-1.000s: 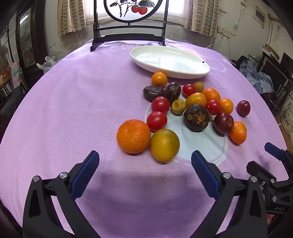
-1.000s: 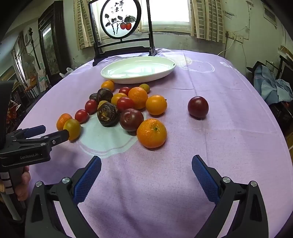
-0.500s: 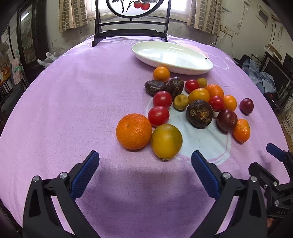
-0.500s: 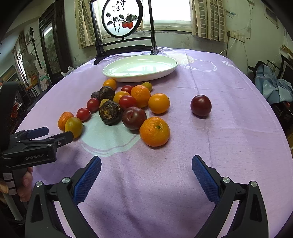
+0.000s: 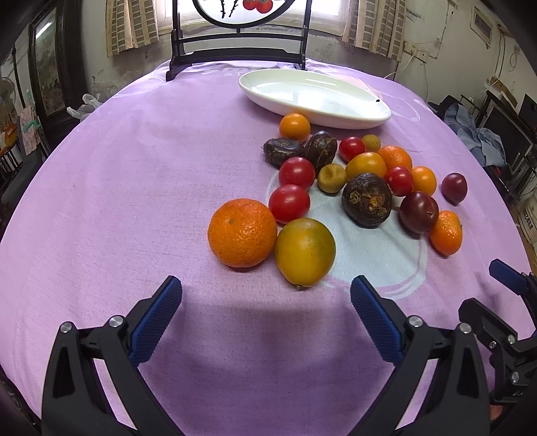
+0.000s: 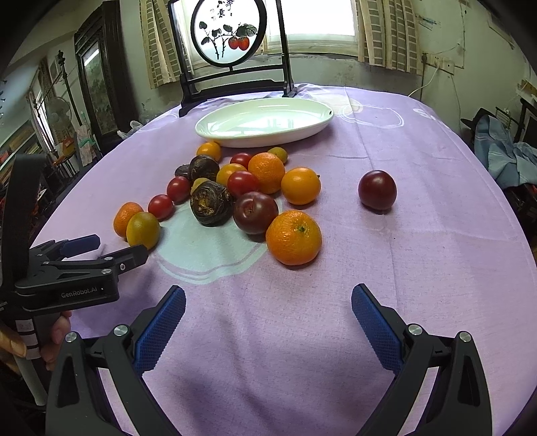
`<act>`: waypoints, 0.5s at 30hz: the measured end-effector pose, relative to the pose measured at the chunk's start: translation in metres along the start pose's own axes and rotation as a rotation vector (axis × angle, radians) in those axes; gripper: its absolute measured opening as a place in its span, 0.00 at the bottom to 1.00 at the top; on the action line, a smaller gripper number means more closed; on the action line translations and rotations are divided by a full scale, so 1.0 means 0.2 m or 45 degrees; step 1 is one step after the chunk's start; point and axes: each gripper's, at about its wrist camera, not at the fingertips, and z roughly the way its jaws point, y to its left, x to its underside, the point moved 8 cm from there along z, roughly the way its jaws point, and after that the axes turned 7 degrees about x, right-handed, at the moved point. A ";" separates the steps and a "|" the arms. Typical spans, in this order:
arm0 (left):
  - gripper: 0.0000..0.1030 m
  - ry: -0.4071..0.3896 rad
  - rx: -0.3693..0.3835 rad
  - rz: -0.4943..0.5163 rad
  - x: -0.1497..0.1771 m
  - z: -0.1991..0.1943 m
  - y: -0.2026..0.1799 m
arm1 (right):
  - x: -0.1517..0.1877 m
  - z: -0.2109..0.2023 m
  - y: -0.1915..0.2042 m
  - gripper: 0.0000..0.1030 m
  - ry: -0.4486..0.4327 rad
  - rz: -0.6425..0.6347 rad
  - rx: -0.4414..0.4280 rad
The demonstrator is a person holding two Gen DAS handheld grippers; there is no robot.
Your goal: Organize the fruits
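A heap of several fruits lies mid-table on the purple cloth. Nearest my left gripper [image 5: 266, 302] are a large orange [image 5: 242, 232] and a yellow-green citrus [image 5: 304, 251]; the gripper hangs open just short of them, holding nothing. Behind them sit red tomatoes [image 5: 289, 203], dark wrinkled fruits [image 5: 367, 200] and small oranges. My right gripper [image 6: 268, 315] is also open and holds nothing, a short way in front of an orange [image 6: 293, 236] and a dark plum [image 6: 255, 212]. A lone plum [image 6: 377, 189] rests apart at right. The white oval plate [image 6: 312, 129] beyond holds nothing.
A dark-framed round painted screen [image 6: 231, 32] stands at the table's far edge behind the plate [image 5: 376, 117]. In the right wrist view the left gripper [image 6: 110, 255] and a hand [image 6: 53, 338] show at left. The purple cloth [image 5: 117, 184] is bare left of the fruit.
My left gripper has moved forward, closer to the large orange and yellow-green citrus. The right gripper has crept slightly forward. Both stay open; no fruit has moved.
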 end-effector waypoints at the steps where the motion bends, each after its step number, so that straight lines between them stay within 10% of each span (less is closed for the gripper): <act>1: 0.95 0.000 0.000 0.001 0.00 0.00 0.00 | 0.00 0.00 0.00 0.97 -0.001 -0.001 -0.001; 15: 0.95 0.001 0.003 0.031 0.00 0.01 -0.02 | 0.02 0.02 0.01 0.97 0.031 0.008 -0.016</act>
